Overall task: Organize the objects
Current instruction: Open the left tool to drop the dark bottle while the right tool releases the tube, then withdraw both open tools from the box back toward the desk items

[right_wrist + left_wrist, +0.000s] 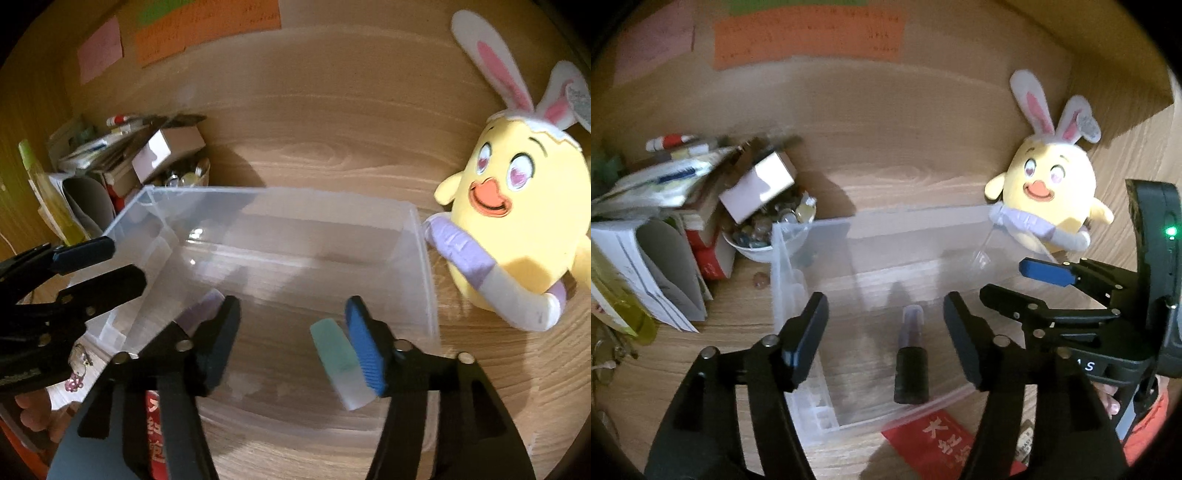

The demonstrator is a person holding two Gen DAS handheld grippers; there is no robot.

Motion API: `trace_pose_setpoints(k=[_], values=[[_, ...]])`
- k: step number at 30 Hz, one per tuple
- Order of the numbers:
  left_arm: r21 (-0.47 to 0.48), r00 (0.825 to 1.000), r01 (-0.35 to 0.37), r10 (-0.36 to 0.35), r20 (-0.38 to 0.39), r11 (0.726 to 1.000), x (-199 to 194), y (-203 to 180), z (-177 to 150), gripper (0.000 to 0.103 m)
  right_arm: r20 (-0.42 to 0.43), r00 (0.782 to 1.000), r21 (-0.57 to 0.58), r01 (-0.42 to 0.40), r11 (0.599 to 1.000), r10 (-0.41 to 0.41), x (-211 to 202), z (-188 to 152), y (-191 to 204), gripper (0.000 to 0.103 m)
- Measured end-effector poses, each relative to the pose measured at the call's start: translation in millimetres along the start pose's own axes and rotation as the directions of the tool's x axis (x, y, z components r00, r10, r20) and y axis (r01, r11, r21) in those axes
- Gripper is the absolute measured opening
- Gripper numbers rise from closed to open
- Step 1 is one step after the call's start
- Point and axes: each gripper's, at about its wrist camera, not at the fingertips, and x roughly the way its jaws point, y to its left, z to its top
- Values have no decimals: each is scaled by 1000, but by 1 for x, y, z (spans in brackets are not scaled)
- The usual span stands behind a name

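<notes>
Both sets of fingers are spread wide with nothing between them: the left gripper (886, 332) hangs over the near part of a clear bin (812, 295), and the right gripper (291, 332) is released over the same bin (424, 258).

A small bottle (911, 360) with a black cap lies flat on the bin floor in the left wrist view. Its long axis runs from the bin's near wall toward the far wall, the cap at the near end and the pale body pointing away. In the right wrist view a mint-and-white block (341, 363) lies just beside the right finger's blue pad (365, 350); whether it touches the pad I cannot tell. Its long axis runs the same way, mint end farther off.

Left of the bin stands a white bowl (753, 251) filled with glassy pebbles, a small box (757, 192) tilted on top, with stacked books (646, 258) beyond. Right of the bin sits a yellow plush (1049, 192) with rabbit ears, its arm at the bin's far right corner.

At the bin's near edge lies a red packet (934, 439) with pale Chinese characters, only partly readable. The right gripper's body, seen in the left wrist view, shows the letter "S". Coloured notes (809, 40) on the wall behind the bin are too blurred to read.
</notes>
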Motion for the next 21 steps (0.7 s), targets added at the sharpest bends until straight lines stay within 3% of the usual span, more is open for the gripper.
trace_pose_setpoints(k=[4, 10, 12, 21], values=[[-14, 998, 1, 0, 57, 1000, -23, 5, 3, 81, 22, 1000, 5, -1, 1000, 1, -12, 3, 0, 66], [1, 996, -4, 4, 92, 1000, -52, 7, -1, 92, 68, 998, -28, 9, 1000, -7, -36, 2, 9, 75], [6, 996, -5, 4, 89, 1000, -59, 7, -5, 93, 87, 996, -35, 4, 999, -1, -47, -1, 12, 81], [45, 996, -31, 27, 83, 999, -90, 8, -30, 96, 136, 990, -67, -33, 997, 42, -86, -18, 19, 81]])
